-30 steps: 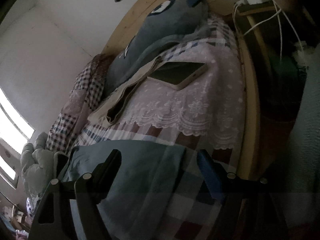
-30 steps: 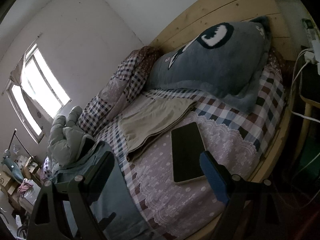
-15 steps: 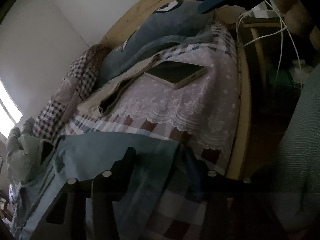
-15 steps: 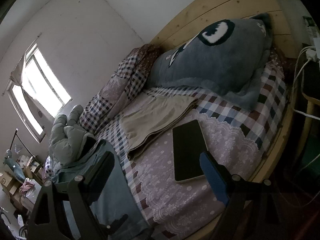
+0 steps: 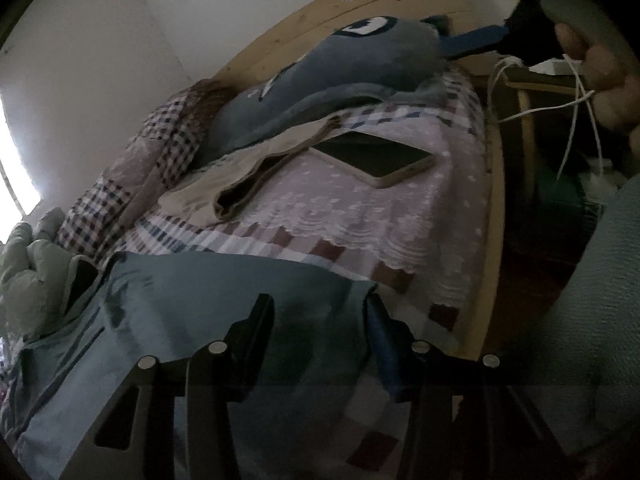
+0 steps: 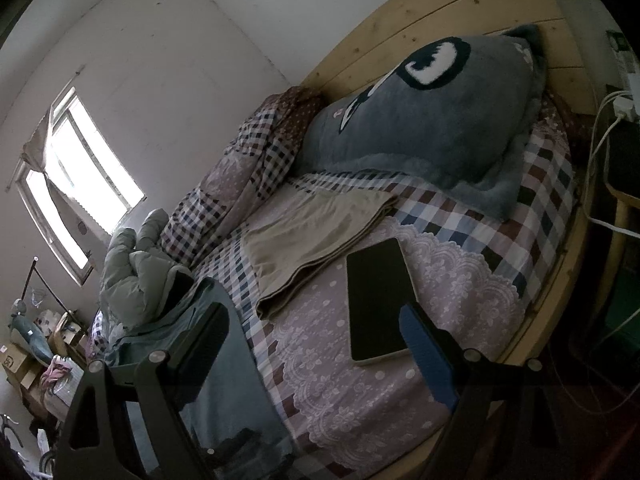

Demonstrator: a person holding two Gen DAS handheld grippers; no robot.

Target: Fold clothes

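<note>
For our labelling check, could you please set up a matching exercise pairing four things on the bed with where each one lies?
Things:
1. grey cushion
2. phone
3. beige garment
4. blue garment

Places:
A. on the lace-edged cloth
B. folded, between cushion and phone
C. against the wooden headboard
D. at the near end, between the left gripper's fingers

Pairs: 1-C, 2-A, 3-B, 4-D
</note>
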